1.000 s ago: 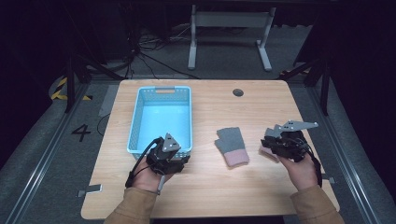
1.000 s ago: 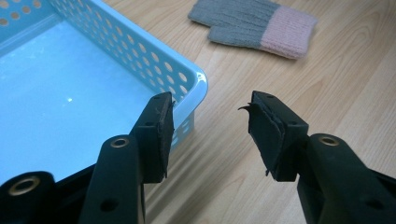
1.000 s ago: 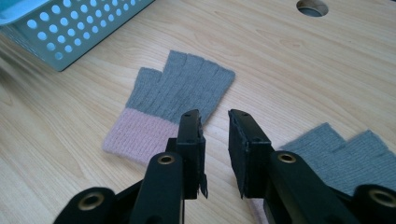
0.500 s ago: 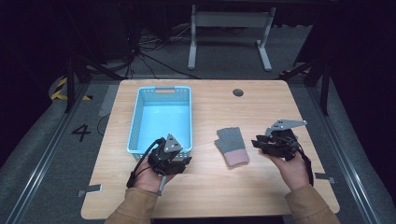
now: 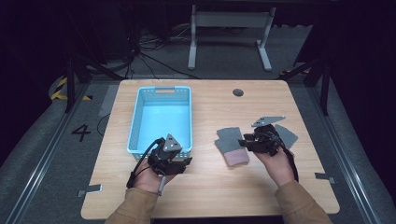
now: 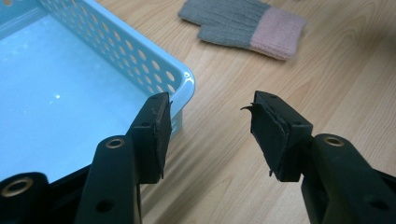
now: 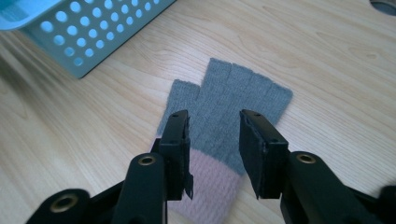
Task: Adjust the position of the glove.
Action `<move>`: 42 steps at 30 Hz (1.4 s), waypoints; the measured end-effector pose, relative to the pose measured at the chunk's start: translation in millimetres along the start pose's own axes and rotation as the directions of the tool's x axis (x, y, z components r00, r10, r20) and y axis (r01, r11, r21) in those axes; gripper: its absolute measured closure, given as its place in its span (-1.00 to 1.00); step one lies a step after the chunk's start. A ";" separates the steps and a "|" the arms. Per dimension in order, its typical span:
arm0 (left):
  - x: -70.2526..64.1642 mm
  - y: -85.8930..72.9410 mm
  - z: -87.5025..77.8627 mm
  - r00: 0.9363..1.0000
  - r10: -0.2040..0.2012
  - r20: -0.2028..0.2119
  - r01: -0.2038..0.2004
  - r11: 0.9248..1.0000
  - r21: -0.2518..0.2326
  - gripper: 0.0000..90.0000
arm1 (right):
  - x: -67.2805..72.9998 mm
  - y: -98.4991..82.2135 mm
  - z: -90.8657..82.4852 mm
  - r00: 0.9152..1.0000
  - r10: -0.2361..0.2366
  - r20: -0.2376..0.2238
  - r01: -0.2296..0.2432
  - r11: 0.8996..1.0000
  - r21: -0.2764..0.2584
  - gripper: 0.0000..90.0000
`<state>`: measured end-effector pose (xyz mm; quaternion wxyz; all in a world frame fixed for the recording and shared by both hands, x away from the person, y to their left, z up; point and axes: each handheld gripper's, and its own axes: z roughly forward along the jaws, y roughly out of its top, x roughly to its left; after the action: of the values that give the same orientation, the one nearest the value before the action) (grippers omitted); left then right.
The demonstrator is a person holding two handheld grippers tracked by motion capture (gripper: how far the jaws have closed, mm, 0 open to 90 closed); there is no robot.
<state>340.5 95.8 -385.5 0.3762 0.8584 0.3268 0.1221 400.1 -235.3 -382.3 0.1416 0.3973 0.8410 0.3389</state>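
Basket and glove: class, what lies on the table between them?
Nothing: in the high view bare table separates the basket from the glove; the right gripper view shows the same gap.

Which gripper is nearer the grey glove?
Right. The right gripper hovers over the grey glove, jaws open; the left gripper sits by the blue basket.

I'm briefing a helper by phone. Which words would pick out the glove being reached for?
On the wooden table, right of the blue basket, lies a flat grey knitted glove. Its pink cuff and short open finger ends set it apart.
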 end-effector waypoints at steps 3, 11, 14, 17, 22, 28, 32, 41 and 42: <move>0.1 -0.3 0.7 1.000 0.002 0.002 -0.002 1.000 0.006 0.07 | 0.1 3.6 13.0 1.000 -0.003 0.011 0.003 1.000 0.023 0.38; 1.6 -1.6 1.8 1.000 -0.001 0.000 0.001 1.000 0.011 0.07 | -3.4 5.3 48.4 1.000 0.013 0.017 -0.015 0.996 0.092 0.35; 1.4 -1.6 2.2 1.000 0.001 0.000 -0.001 1.000 0.011 0.07 | -5.4 3.9 58.3 0.999 0.027 0.020 -0.029 0.992 0.119 0.35; 1.4 -1.8 2.7 1.000 0.001 0.001 -0.001 1.000 0.011 0.07 | -6.0 2.1 67.1 0.999 0.022 0.032 -0.027 0.989 0.148 0.32; 1.6 -1.8 2.2 1.000 -0.001 0.003 0.001 1.000 0.011 0.09 | -3.8 0.5 74.0 0.999 0.008 0.044 -0.015 0.986 0.166 0.29; 0.7 -1.5 2.6 1.000 0.004 -0.002 -0.004 1.000 0.015 0.09 | -2.8 0.4 77.4 0.999 -0.002 0.053 -0.007 0.984 0.177 0.34; 0.5 -1.4 2.8 1.000 0.004 -0.002 -0.004 1.000 0.017 0.09 | -2.5 0.7 78.0 0.999 -0.001 0.052 -0.009 0.983 0.182 0.53; 0.0 -1.6 3.4 1.000 0.007 -0.001 -0.007 1.000 0.019 0.09 | -1.0 1.7 77.7 0.998 -0.019 0.067 0.007 0.984 0.179 0.91; 0.1 -1.6 3.4 1.000 0.007 -0.001 -0.007 1.000 0.019 0.09 | -0.9 1.9 76.9 0.998 -0.019 0.068 0.007 0.984 0.177 0.91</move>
<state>341.3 94.8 -388.9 0.3673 0.8631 0.3250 0.1206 440.8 -199.9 -437.1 0.1371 0.4142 0.8649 0.2482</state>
